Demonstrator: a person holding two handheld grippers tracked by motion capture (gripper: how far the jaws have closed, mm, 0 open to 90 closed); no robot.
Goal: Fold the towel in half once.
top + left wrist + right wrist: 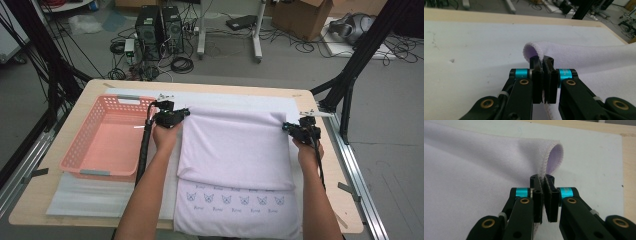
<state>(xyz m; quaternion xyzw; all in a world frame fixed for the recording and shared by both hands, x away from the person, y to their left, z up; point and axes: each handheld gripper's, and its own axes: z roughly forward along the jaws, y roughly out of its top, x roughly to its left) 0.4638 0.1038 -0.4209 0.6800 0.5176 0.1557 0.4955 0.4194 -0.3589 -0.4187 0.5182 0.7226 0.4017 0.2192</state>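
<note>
Towel (235, 150) edge is clamped by left gripper (186, 113) and right gripper (285, 127), bare mat (300, 105) apparently beyond.

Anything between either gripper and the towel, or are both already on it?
Nothing in between. The left gripper is shut on the lavender towel at its far left corner, and the right gripper is shut on its far right corner. The pink basket sits off to the left, apart from the cloth.
</note>
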